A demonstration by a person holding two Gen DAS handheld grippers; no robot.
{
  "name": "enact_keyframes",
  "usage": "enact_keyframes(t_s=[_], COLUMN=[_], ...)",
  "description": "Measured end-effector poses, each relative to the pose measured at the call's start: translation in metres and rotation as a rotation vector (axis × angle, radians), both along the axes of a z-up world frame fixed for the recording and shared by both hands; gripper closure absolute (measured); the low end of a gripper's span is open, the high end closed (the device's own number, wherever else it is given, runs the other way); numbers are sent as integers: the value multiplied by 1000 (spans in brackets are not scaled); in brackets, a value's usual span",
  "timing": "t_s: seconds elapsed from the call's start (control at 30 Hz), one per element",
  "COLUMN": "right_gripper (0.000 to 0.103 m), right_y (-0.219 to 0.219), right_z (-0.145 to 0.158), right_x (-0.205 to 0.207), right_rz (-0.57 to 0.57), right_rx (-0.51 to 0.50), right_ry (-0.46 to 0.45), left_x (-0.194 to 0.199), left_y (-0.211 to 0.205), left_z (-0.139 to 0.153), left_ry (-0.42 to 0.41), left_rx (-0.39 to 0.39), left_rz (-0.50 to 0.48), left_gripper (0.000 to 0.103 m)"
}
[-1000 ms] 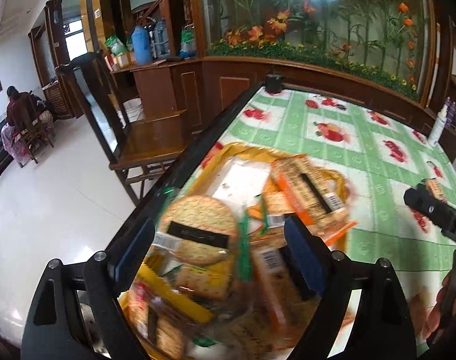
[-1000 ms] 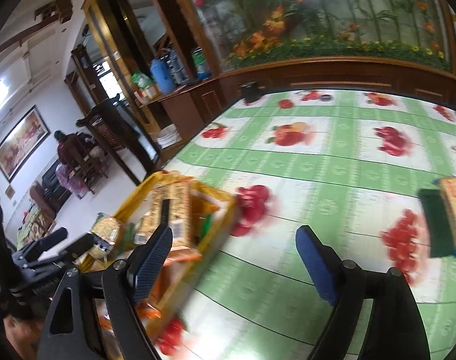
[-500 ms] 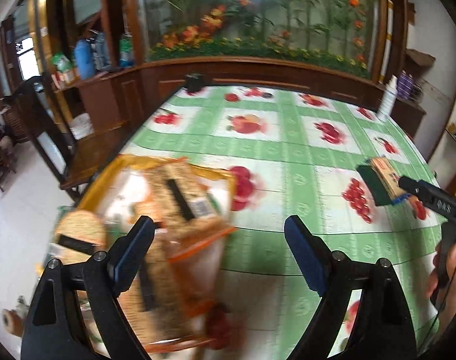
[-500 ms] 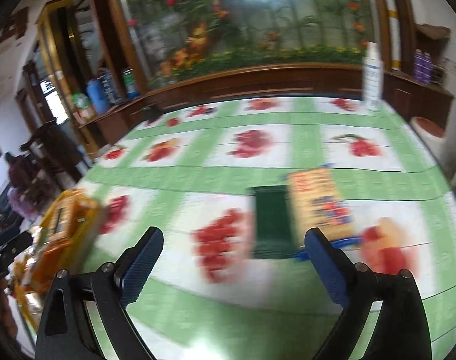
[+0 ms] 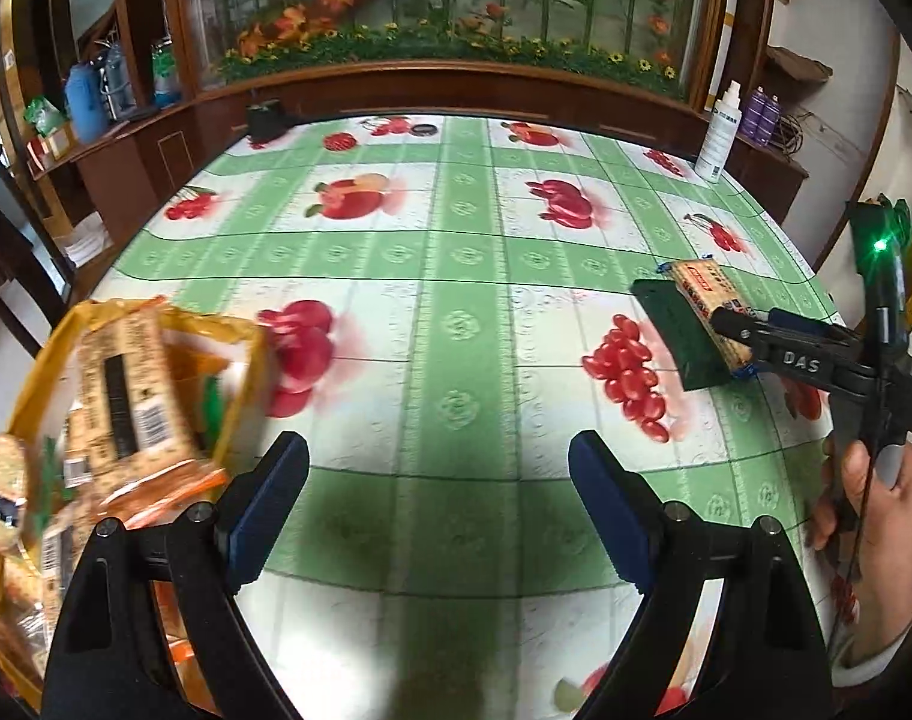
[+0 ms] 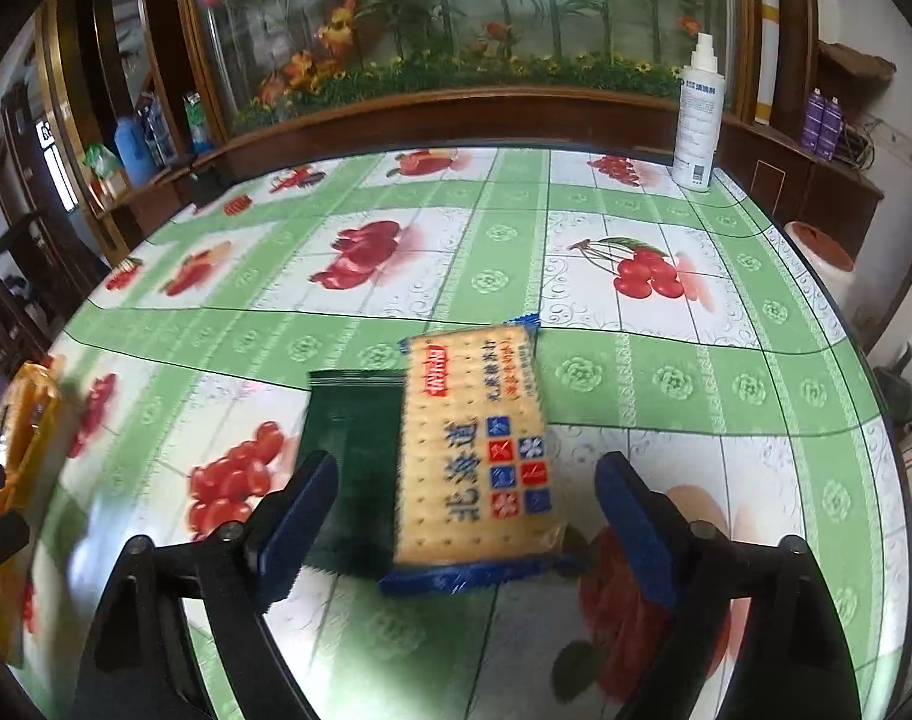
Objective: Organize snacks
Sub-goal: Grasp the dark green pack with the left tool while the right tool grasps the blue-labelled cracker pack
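While the table (image 5: 456, 276) spreads its green fruit-print oilcloth under me, the yellow basket (image 5: 249, 360) of biscuit packs sits at its left edge, beside my left claw (image 5: 438, 498). That claw hangs spread wide over bare cloth with nothing between its blue pads. My right claw (image 6: 465, 510) has just been narrowing, yet its pads touch nothing: they straddle 2 packets lying side by side, a dark green packet (image 6: 351, 450) and a cracker pack (image 6: 477, 450) with blue ends partly overlapping it. Near the far right edge stands 1 white spray bottle (image 6: 698, 114).
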State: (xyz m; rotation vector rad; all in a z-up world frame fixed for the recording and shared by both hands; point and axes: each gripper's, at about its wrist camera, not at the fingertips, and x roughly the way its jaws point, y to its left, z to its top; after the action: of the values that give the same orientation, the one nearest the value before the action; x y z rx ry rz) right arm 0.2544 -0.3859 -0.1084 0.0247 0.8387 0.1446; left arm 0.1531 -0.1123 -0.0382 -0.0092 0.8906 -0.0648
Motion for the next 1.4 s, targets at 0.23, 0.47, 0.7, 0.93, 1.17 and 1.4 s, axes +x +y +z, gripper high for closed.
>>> enact_keyframes(t_s=[0.23, 0.47, 0.7, 0.93, 1.17, 1.4], right_gripper=[33, 46, 46, 46, 46, 46], right_y=[-6, -21, -76, -98, -98, -96], right_z=[-13, -6, 15, 25, 28, 31], right_x=[18, -2, -51, -70, -71, -75], right_rz=[-4, -19, -115, -132, -119, -112], right_rx=[-5, 46, 200, 253, 283, 291], right_ry=[70, 69, -4, -60, -87, -106], left_x=[23, 44, 73, 91, 89, 79], left_y=[-37, -93, -150, -175, -176, -171], left_z=[-7, -9, -21, -49, -46, -45], left_ry=[33, 33, 31, 89, 36, 24], left_rx=[-31, -57, -10, 68, 73, 71], left_rz=[-30, -73, -81, -64, -73, -102], left_gripper=[14, 14, 14, 13, 49, 59])
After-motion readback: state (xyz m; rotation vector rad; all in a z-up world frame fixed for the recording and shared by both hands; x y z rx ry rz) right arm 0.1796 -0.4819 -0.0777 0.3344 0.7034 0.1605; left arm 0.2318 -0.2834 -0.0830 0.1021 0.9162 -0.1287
